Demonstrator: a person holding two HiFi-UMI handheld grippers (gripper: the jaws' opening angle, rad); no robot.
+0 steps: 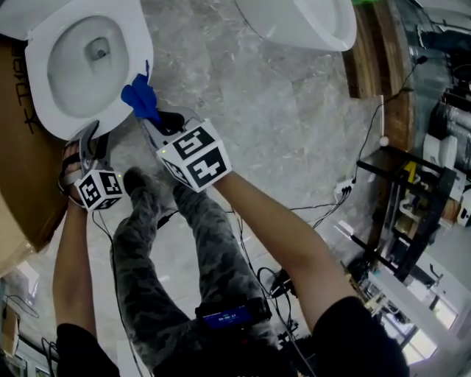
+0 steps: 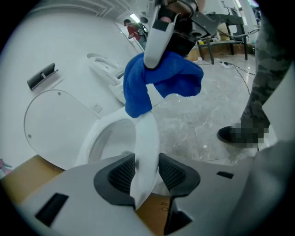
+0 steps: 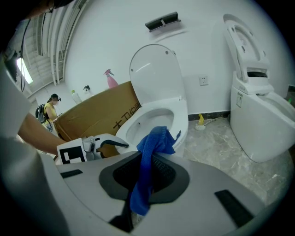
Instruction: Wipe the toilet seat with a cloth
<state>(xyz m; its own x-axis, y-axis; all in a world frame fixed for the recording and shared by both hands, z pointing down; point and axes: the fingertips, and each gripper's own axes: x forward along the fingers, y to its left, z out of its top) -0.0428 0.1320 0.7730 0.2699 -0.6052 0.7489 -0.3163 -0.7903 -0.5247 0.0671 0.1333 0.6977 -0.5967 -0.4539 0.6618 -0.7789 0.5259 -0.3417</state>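
Note:
The white toilet seat (image 1: 131, 51) lies down on the bowl at the upper left, with its lid (image 3: 154, 73) raised against the wall. My left gripper (image 1: 90, 138) is at the seat's front rim. In the left gripper view the seat (image 2: 146, 138) fills the gap of this gripper (image 2: 147, 173), and both pads touch it. My right gripper (image 1: 158, 119) is shut on a blue cloth (image 1: 138, 96), which rests on the rim's near right side. The cloth (image 3: 154, 143) hangs bunched out of its jaws (image 3: 146, 177). The cloth (image 2: 161, 80) also shows above the seat in the left gripper view.
A cardboard box (image 1: 22, 184) stands left of the toilet. A second toilet (image 1: 302, 22) sits at the top right. The person's legs (image 1: 184, 250) stand on the marble floor, with cables (image 1: 324, 206) and a rack (image 1: 412, 213) to the right.

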